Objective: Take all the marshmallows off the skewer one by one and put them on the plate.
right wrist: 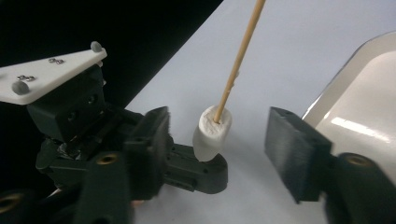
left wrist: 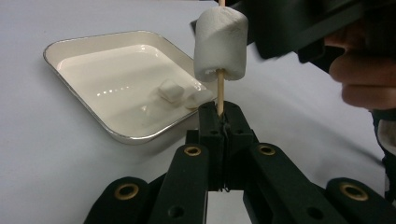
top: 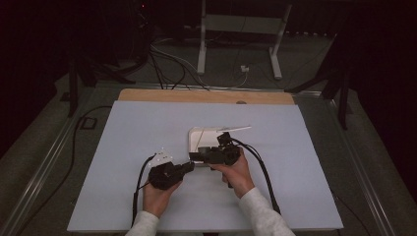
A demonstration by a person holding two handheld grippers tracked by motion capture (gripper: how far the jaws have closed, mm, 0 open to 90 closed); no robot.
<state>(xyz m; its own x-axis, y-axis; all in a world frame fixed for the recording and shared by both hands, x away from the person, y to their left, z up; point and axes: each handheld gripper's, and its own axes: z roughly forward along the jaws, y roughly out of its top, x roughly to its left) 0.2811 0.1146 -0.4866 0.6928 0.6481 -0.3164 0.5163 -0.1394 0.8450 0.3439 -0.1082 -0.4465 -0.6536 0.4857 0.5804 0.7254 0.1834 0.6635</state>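
A person sits at a table [top: 123, 196] covered in a pale sheet, a handheld gripper in each hand, working close together near its middle. The left gripper [left wrist: 219, 116] is clamped tight on the lower end of a thin wooden skewer [right wrist: 238, 60], holding it upright. One white marshmallow [left wrist: 219, 44] is already threaded on the skewer, sitting a short way above the left gripper's jaws. The right gripper [right wrist: 219, 140] comes in from the right, its jaws about half open and standing on either side of the marshmallow without pressing on it — there is clear space between each pad and the soft sides. Just beyond the grippers, toward the far side of the table, lies a shallow white tray [left wrist: 74, 46] with a metal rim. Two more marshmallows [left wrist: 170, 91] rest in the tray near its right corner, touching or nearly touching each other. By the look of things, the job is partly done: one marshmallow is on the skewer, perhaps about to be slid further along, and two are left to pick up and thread.
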